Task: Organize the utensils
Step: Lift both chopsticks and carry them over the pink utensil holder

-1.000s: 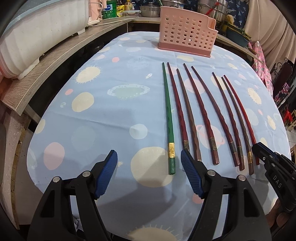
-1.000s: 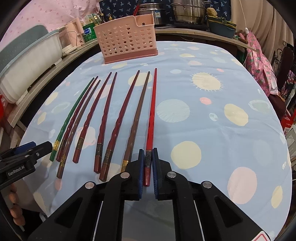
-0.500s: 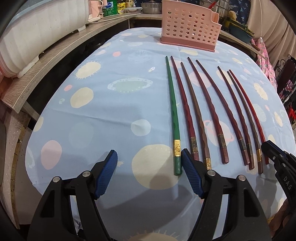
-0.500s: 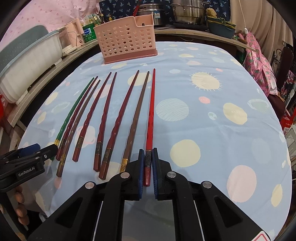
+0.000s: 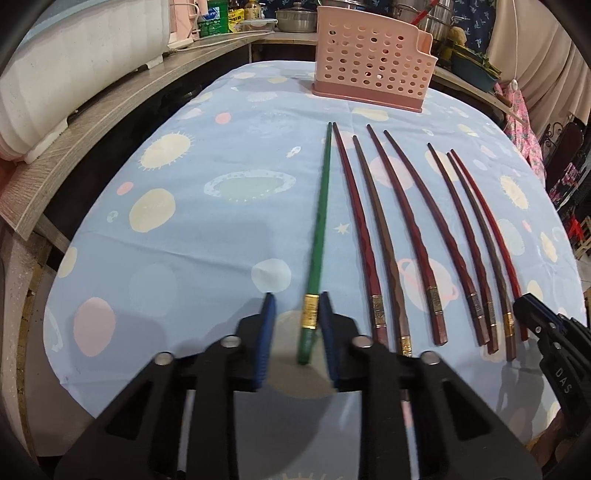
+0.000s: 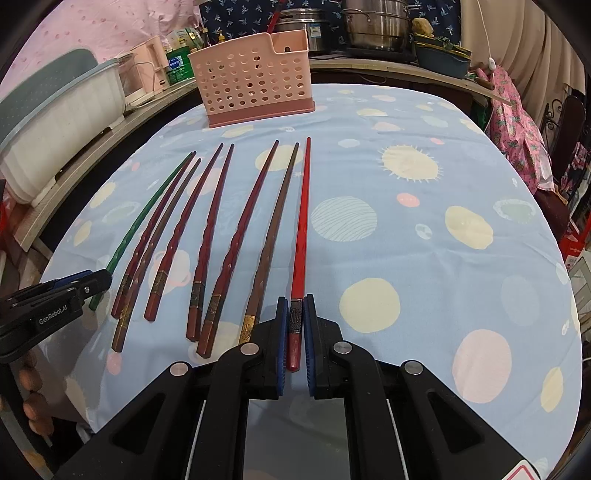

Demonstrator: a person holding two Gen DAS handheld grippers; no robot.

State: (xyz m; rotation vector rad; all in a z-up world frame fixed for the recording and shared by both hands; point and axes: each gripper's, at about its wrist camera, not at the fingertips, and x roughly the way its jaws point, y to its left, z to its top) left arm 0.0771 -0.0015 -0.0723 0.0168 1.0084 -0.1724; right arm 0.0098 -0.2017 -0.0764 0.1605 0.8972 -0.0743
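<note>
Left gripper (image 5: 297, 325): blue pads partly spread around the thick end of the green chopstick (image 5: 318, 236). The right pad is at its gold band; a gap shows on the left, so not clamped. Frame is motion-blurred here.

Right gripper (image 6: 295, 325): pads pressed together on the thick end of the bright red chopstick (image 6: 301, 225), which lies at the right end of the row.

Between those two, six dark red and brown chopsticks (image 6: 207, 236) lie side by side on the blue tablecloth (image 6: 424, 258), tips pointing away. The nearest neighbours lie just beside each gripper's inner finger.

Pink perforated utensil holder (image 6: 255, 85) stands upright at the far edge of the cloth, beyond the tips, well apart from both grippers.

Behind: wooden counter (image 5: 92, 122) with a white tub (image 6: 59, 125), steel pots (image 6: 376, 26) and bottles.
</note>
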